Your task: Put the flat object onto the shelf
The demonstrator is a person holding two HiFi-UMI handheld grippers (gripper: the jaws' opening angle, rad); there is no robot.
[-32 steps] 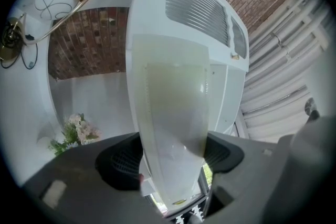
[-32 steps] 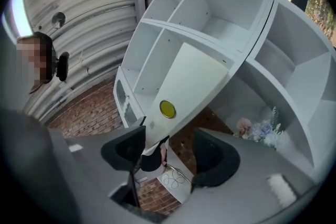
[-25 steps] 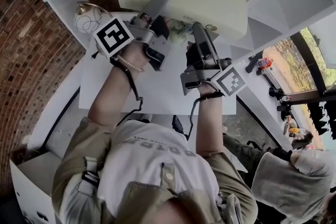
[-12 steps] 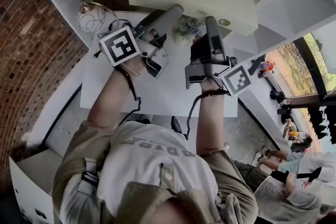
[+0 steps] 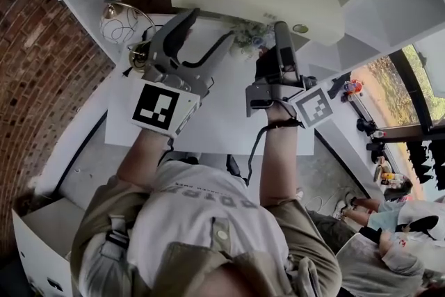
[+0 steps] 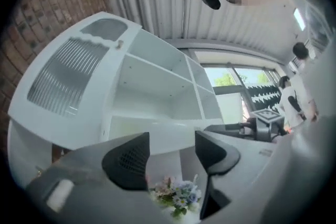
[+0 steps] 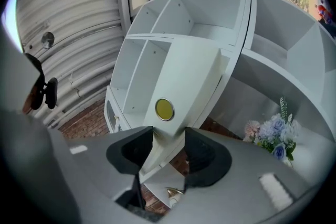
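Your R claw (image 7: 165, 157) is pinching the near edge of the panel (image 7: 194, 86), w/ a pad on each face just below the yellow dot (image 7: 164, 109). From your head cam, the panel is held up over the far side of the worktop (image 5: 222, 122), w/ its long edge toward you. It's in front of the shelf (image 7: 210, 13), not on it yet. In the R gripper view it tilts across the open compartments.

Your L claw (image 6: 170, 153) is spread and its jaws have just been closing some, but nothing is pinched. All you see btw the jaws is the flowers (image 6: 176, 194), farther off on the worktop. The L claw sits left of the R one, near the panel's front edge, w/ its marker cube (image 5: 156, 106) facing up at you.
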